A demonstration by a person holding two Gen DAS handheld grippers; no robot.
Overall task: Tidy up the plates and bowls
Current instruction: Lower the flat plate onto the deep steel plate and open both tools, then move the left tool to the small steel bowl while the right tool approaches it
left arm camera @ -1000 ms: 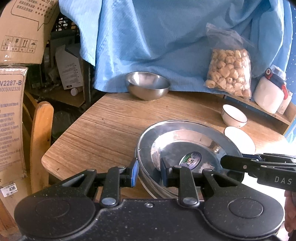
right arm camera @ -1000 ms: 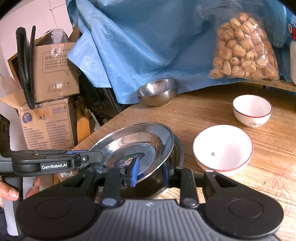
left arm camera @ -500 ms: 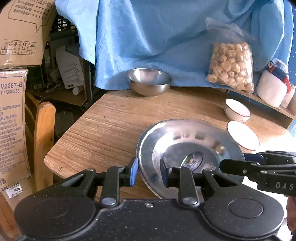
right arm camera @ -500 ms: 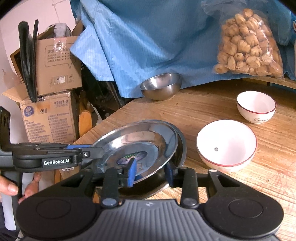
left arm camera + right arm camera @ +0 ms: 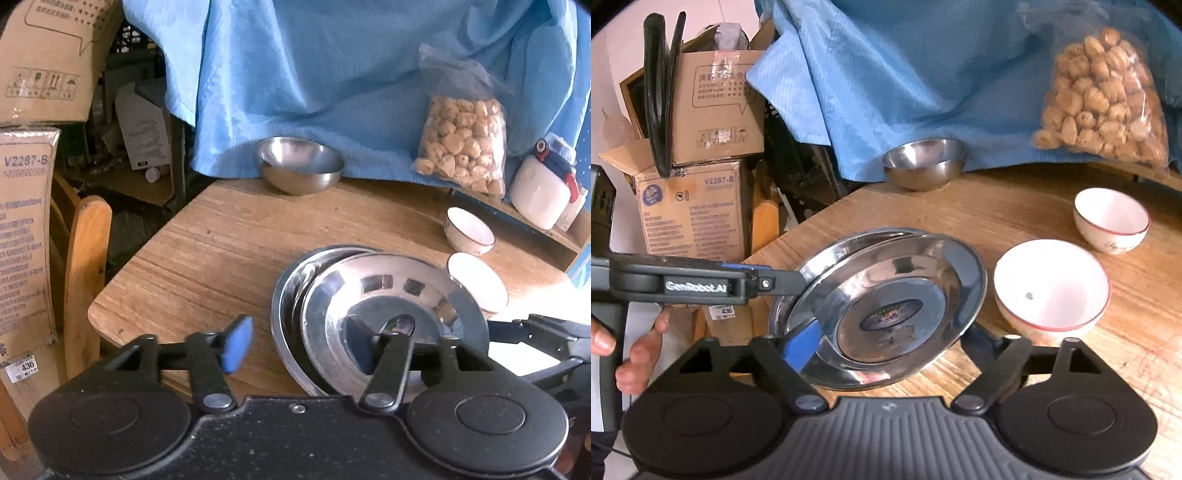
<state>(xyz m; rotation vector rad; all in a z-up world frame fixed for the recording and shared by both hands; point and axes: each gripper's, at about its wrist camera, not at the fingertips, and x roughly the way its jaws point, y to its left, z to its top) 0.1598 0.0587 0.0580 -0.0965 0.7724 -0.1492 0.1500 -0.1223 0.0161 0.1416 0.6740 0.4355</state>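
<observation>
Two steel plates lie stacked near the front edge of the wooden table (image 5: pixel 229 251), the upper plate (image 5: pixel 391 317) shifted right on the lower plate (image 5: pixel 286 306); both also show in the right wrist view, upper plate (image 5: pixel 894 314). My left gripper (image 5: pixel 317 341) is open, its jaws spread on either side of the plates' near rim. My right gripper (image 5: pixel 886 343) is open too, with the upper plate's rim between its jaws. Two white bowls stand right of the plates, the nearer one (image 5: pixel 1051 284) and the farther one (image 5: pixel 1112 218). A steel bowl (image 5: pixel 301 164) sits at the back.
A blue cloth (image 5: pixel 351 74) hangs behind the table. A bag of snacks (image 5: pixel 461 147) and a white jar (image 5: pixel 543 192) stand at the back right. Cardboard boxes (image 5: pixel 694 206) and a wooden chair (image 5: pixel 86 277) are to the left of the table.
Both grippers have opened and let go of the plate rim. The upper plate now rests on the lower one, shifted right. Both cameras have pulled back slightly.
</observation>
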